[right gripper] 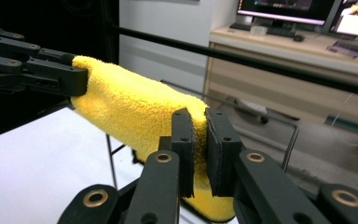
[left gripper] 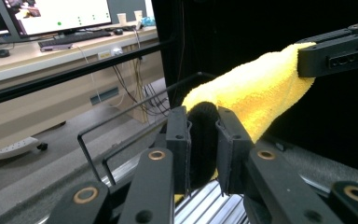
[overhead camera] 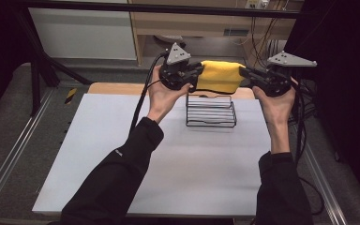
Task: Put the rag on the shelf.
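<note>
Both grippers hold one yellow towel (overhead camera: 220, 76) stretched between them, in the air above the wire rack (overhead camera: 211, 111) at the far end of the counter (overhead camera: 122, 159). The left gripper (overhead camera: 194, 75) is clenched on the towel's left end, with a dark fold of cloth bunched between its fingers (left gripper: 179, 140). The right gripper (overhead camera: 246, 73) is clenched on the right end, its fingers (right gripper: 182, 144) pinching a thin yellow edge.

Recommended procedure for the step in hand, which appears to be draping the towel over the rack:
- Keep both ends level and the cloth taut.
- Centre the towel over the rack's top bars before lowering.
- Lower both hands together; release only when the cloth rests on the wire.

The counter is a pale, bare sheet. Beyond it stand a wooden desk (left gripper: 51, 51) with monitors (left gripper: 56, 14) and a keyboard (left gripper: 72, 39), and loose cables (overhead camera: 262, 47).
</note>
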